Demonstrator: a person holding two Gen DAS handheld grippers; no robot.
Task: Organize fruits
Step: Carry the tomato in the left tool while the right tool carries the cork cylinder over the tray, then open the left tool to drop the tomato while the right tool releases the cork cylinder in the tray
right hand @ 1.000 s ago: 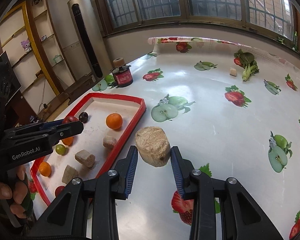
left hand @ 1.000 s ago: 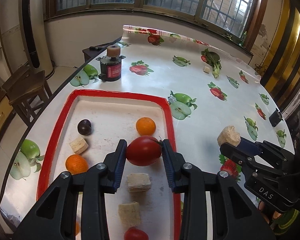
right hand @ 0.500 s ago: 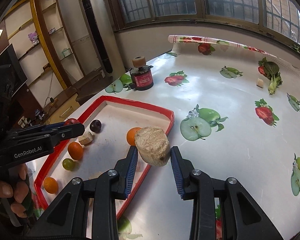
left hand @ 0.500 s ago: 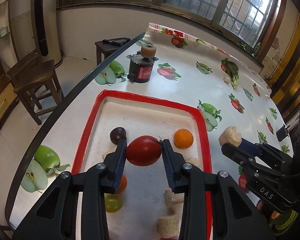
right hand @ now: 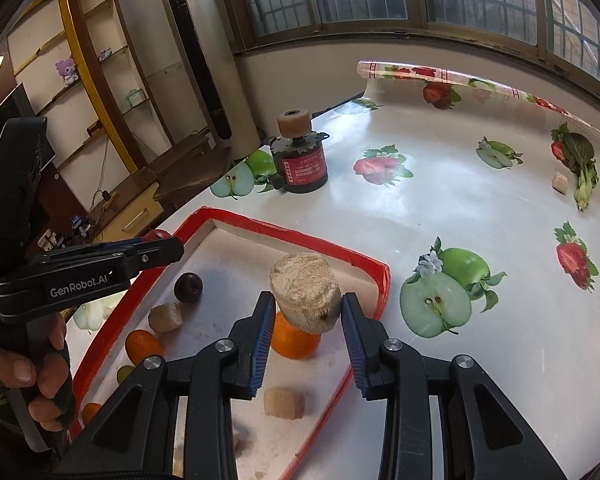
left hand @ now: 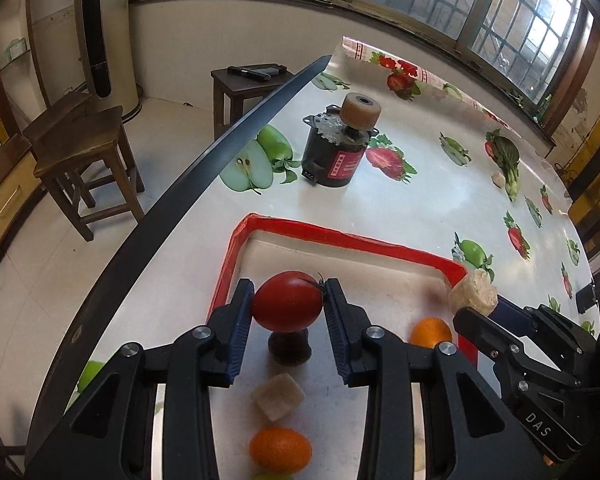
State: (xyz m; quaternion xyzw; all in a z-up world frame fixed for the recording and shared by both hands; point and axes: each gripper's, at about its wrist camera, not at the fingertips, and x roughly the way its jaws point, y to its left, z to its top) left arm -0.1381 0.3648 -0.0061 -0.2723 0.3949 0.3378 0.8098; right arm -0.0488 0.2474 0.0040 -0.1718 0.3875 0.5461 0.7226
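Note:
My left gripper (left hand: 288, 307) is shut on a red tomato (left hand: 287, 306), held above the far left corner of the red-rimmed tray (left hand: 340, 237). A dark plum (left hand: 289, 346) lies in the tray just under the tomato. My right gripper (right hand: 305, 309) is shut on a tan foam-like chunk (right hand: 305, 297) above the tray's (right hand: 300, 237) far right part, over an orange (right hand: 294, 342). In the right wrist view the left gripper (right hand: 156, 246) enters from the left with the tomato (right hand: 157, 234) at its tip. The right gripper (left hand: 476, 304) with its chunk (left hand: 473, 293) shows at the right of the left wrist view.
The tray also holds oranges (left hand: 280, 450), tan chunks (left hand: 277, 396) and a green fruit (right hand: 125, 374). A small black motor with a tan roller (left hand: 340, 148) stands beyond the tray. A leafy vegetable (right hand: 580, 168) and a small chunk (right hand: 560, 182) lie far right. Wooden stools (left hand: 84, 152) stand beyond the table's left edge.
Both grippers have moved leftward and toward the tray's far end, still holding the tomato and the tan chunk. The right gripper went from over the tablecloth to over the tray.

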